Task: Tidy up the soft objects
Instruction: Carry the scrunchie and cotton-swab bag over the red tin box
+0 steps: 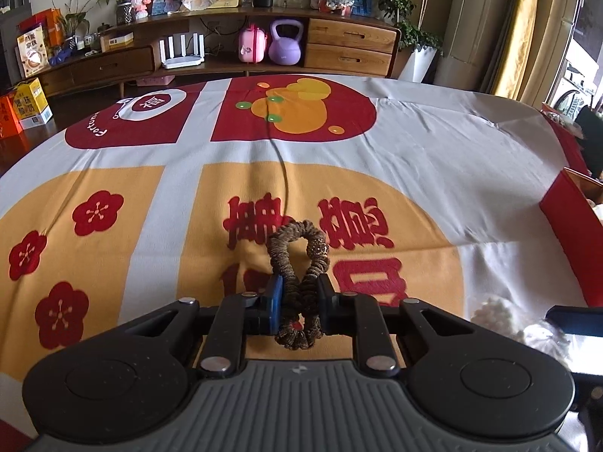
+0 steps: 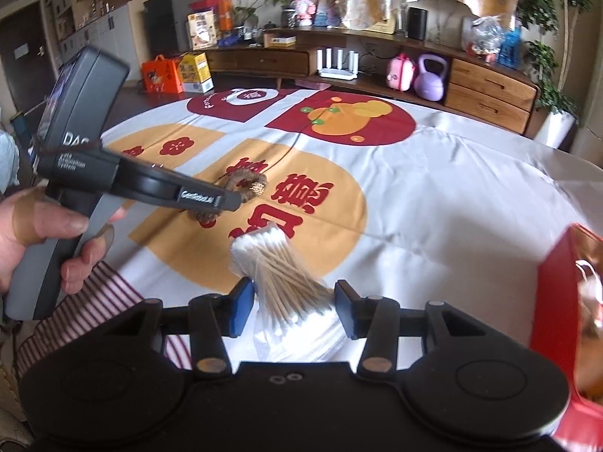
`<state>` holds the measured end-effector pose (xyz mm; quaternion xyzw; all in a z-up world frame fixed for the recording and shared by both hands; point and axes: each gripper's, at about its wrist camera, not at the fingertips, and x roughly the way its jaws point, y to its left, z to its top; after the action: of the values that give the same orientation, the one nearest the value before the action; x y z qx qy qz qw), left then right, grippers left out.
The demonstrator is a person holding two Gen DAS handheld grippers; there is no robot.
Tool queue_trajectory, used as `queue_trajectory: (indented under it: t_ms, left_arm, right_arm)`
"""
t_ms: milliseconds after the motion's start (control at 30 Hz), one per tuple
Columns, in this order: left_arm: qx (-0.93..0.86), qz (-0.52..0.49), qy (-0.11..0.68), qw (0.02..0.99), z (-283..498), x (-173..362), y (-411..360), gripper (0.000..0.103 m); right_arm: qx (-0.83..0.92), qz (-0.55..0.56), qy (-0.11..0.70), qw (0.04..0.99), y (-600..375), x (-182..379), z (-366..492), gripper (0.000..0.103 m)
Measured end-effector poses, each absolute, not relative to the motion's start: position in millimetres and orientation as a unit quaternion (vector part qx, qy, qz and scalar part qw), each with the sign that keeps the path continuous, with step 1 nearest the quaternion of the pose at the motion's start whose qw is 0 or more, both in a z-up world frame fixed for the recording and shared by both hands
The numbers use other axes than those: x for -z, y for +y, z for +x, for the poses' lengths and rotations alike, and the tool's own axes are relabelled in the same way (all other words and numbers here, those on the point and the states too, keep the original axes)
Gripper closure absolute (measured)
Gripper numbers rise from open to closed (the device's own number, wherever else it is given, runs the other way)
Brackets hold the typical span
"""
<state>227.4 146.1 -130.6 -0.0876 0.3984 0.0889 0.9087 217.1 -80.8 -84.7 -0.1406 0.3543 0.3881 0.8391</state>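
At lower centre of the left wrist view, the left tool [image 1: 297,293] is clamped on a brown scrunchie [image 1: 299,263], pinched into a figure-eight above the cloth-covered desk [image 1: 433,158]. Right of it, in the right wrist view, a bagged swab bundle [image 2: 282,275] is held between the right tool [image 2: 294,307] pads, the bag gripped loosely. The slack plastic could slip free, and the red box [image 2: 557,282] at the right edge could be missed.

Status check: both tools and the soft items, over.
Left tool shut on brown scrunchie. Right tool around bagged cotton swabs, grip unconfirmed. Red box at right.
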Motion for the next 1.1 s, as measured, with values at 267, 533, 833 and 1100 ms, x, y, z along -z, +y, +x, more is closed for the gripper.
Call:
queue_trajectory:
  t_ms: [267,533,833,1100]
  left_arm:
    - [-0.072,-0.09,0.395,0.912,197,122,127,0.085]
    - [-0.052,-0.089,0.387,0.916,177,110,107,0.086]
    - [-0.021,-0.078,0.373,0.924,171,87,81,0.087]
    - [0.018,-0.066,0.353,0.933,181,58,47,0.087]
  right_arm:
    - [-0.362,-0.108,0.358,0.854,-119,67,198,0.057]
    - [-0.34,-0.088,0.349,0.869,-154,50,186,0.057]
    - [-0.308,-0.066,0.335,0.888,-190,34,191,0.058]
    - [-0.283,-0.048,0.318,0.904,-219,19,199,0.057]
